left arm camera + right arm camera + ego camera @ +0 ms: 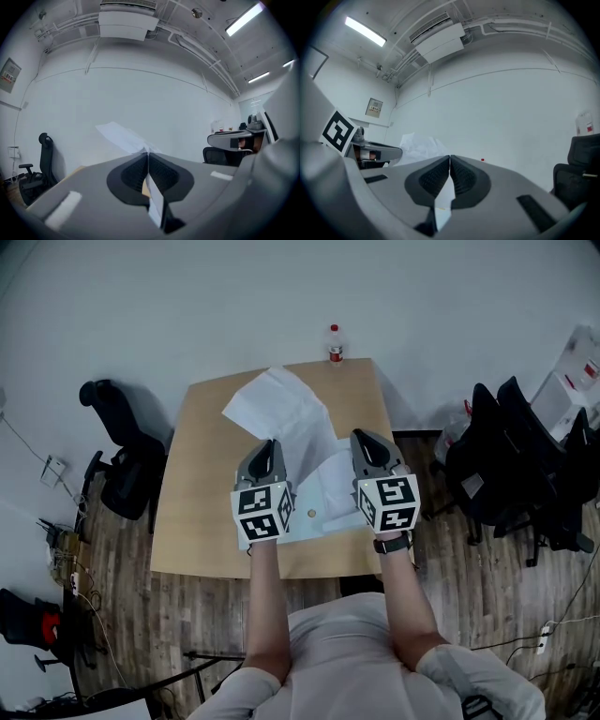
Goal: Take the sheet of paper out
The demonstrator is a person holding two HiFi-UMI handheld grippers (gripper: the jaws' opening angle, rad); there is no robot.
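Observation:
A crumpled white sheet of paper is held up over the wooden table. Its lower part runs down to a pale translucent sleeve with a small round snap. My left gripper is shut on the paper's edge, and in the left gripper view the paper fans out beyond the closed jaws. My right gripper is shut on a thin pale sheet that looks like the sleeve's edge. The white paper shows to its left, past the jaws.
A small bottle with a red cap stands at the table's far edge. A black office chair is left of the table and several dark chairs stand at the right. The person's arms reach over the near edge.

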